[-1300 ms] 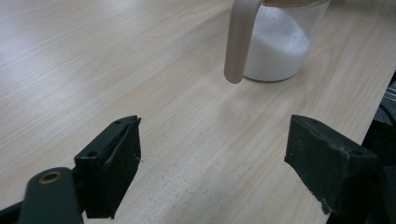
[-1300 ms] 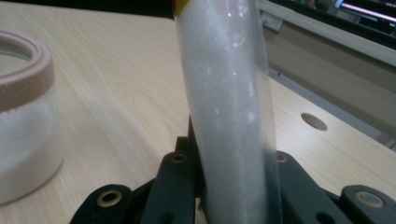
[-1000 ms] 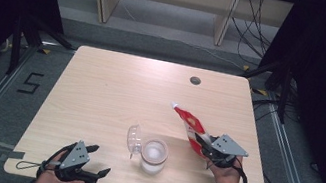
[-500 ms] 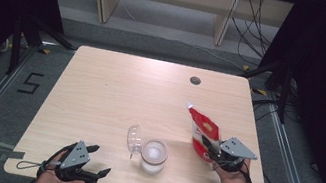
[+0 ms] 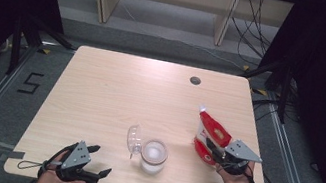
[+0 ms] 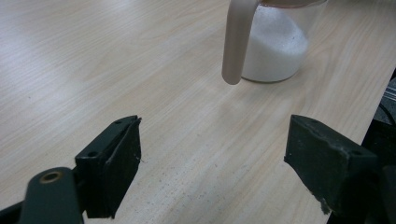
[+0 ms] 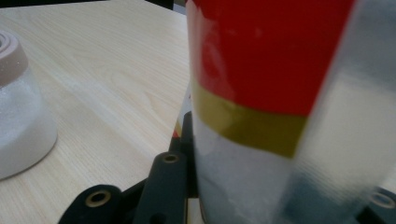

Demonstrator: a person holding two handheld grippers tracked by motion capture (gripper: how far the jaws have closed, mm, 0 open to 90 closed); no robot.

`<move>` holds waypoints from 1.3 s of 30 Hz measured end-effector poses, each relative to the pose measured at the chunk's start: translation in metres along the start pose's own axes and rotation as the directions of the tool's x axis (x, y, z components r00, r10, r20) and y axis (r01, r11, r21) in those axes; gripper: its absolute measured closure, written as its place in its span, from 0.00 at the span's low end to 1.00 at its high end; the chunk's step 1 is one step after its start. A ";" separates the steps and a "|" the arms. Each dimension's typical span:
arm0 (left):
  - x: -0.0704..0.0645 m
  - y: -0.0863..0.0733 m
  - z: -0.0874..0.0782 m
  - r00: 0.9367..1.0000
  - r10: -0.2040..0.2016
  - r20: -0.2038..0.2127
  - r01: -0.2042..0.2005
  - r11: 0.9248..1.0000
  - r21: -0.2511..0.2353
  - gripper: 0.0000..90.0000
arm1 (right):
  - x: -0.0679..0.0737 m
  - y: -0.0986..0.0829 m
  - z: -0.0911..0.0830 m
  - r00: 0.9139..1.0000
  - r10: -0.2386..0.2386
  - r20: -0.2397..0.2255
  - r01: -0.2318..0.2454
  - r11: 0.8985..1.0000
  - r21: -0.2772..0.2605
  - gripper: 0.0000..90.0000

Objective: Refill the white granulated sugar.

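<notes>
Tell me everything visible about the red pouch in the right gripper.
The red pouch is a soft bag, red on top with a yellow band and a clear lower part showing white contents. It stands roughly upright, leaning slightly, near the table's right edge. The right gripper is shut on its lower part, jaws on either side. Whether its base touches the table is unclear. The open glass jar stands apart, to its left.

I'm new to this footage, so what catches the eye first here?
The red bag, clamped upright in the right gripper at the table's right side. Next, the open jar of white powder near the front edge, lid hinged aside, with the open left gripper idle at the front left.
</notes>
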State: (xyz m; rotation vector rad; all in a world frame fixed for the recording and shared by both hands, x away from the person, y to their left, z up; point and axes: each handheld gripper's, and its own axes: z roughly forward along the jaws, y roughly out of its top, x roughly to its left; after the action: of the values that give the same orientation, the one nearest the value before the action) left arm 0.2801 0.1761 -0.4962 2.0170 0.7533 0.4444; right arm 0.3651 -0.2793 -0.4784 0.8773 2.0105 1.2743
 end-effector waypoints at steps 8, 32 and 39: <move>-0.001 0.000 0.000 1.000 -0.012 0.003 0.012 1.000 -0.004 0.20 | 0.004 -0.001 -0.019 0.983 0.185 0.012 -0.186 0.981 0.058 0.51; -0.003 0.006 -0.001 1.000 -0.028 0.009 0.028 0.999 -0.033 0.20 | 0.017 -0.005 -0.058 0.980 0.184 0.081 -0.189 0.981 0.053 0.35; -0.003 0.007 -0.001 1.000 -0.025 0.005 0.025 0.999 -0.034 0.20 | 0.021 -0.011 -0.066 0.981 0.166 0.102 -0.172 0.984 0.052 0.27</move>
State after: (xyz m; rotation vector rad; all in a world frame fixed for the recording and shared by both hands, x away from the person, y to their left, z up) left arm 0.2797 0.1717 -0.4896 1.9741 0.7625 0.4349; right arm 0.2995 -0.3014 -0.4672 1.1384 1.9409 1.2408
